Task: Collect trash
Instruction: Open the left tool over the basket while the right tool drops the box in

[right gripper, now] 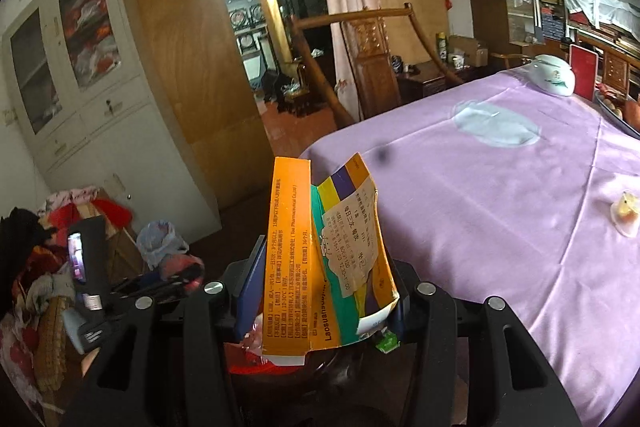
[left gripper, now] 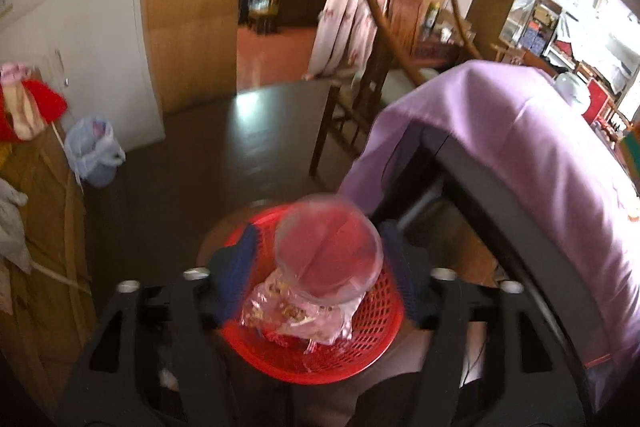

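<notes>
1. The left tongs stand apart over a red basket on the dark floor, just beside the near corner of the table with its purple cloth.
2. A clear plastic lid shows between the blue pads, blurred. The pads do not seem to press it, so I judge it loose and dropping toward the basket, though the blur keeps me from being sure.
3. Under it, crumpled clear wrappers already lie in the basket.
4. The right tongs are clamped on a flattened orange carton. Its long axis stands upright along the fingers, its top end leaning a little toward the table.
5. In the right view a strip of red shows below the carton, most likely the basket's rim, so the basket lies down and slightly left of these tongs.
6. The coming move turns on that relation: the carton has to come over the basket mouth and drop end-first. The left tongs hang directly above the mouth and may need to clear away.
7. More trash waits on the table: a clear wrapper toward the far edge and a small yellow-white scrap near the right edge, both nearer the right hand.
</notes>
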`<action>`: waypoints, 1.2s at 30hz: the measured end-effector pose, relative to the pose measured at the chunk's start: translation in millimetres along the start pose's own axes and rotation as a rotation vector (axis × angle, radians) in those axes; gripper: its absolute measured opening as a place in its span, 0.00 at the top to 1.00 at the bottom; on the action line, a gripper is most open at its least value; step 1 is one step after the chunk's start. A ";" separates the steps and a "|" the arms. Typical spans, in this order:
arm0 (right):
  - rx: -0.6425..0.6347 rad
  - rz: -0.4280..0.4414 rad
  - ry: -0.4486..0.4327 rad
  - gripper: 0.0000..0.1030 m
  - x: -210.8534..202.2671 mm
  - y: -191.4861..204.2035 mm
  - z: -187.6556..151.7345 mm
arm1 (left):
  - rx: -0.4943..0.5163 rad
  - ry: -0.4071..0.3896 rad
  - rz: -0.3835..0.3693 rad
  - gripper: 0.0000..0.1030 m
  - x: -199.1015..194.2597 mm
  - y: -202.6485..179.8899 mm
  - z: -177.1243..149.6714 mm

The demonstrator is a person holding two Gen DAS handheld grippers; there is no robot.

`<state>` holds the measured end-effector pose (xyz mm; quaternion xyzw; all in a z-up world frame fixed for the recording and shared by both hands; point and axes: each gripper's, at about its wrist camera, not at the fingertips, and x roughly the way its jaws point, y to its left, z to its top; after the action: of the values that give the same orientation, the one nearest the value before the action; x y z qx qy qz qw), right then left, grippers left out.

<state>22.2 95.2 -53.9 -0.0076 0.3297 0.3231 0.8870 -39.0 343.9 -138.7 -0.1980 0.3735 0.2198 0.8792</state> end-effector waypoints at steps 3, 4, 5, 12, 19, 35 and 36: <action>-0.011 0.005 0.020 0.51 6.9 5.7 -1.8 | -0.031 -0.009 0.003 0.19 -0.6 11.2 -3.8; -0.015 0.008 0.028 0.51 9.0 7.8 -3.0 | -0.032 -0.014 0.008 0.19 -2.0 14.5 -3.7; -0.017 0.010 0.033 0.51 11.5 8.2 -4.3 | -0.033 -0.018 0.016 0.18 -2.4 16.1 -3.1; -0.040 0.048 0.097 0.51 33.3 24.4 -16.4 | -0.046 -0.069 0.131 0.11 -21.5 42.6 -7.8; -0.085 0.107 0.168 0.51 64.7 56.6 -28.9 | -0.089 -0.081 0.220 0.09 -34.0 78.5 -17.7; -0.123 0.193 0.308 0.44 143.8 110.9 -41.6 | -0.012 -0.053 0.347 0.09 -22.1 91.8 -33.1; -0.119 0.196 0.314 0.43 146.6 111.9 -41.9 | -0.005 -0.054 0.353 0.08 -22.1 91.1 -33.4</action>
<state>17.3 257.5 -150.8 -0.0782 0.4434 0.4218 0.7870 -120.5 396.7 -160.5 -0.1257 0.3781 0.3769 0.8362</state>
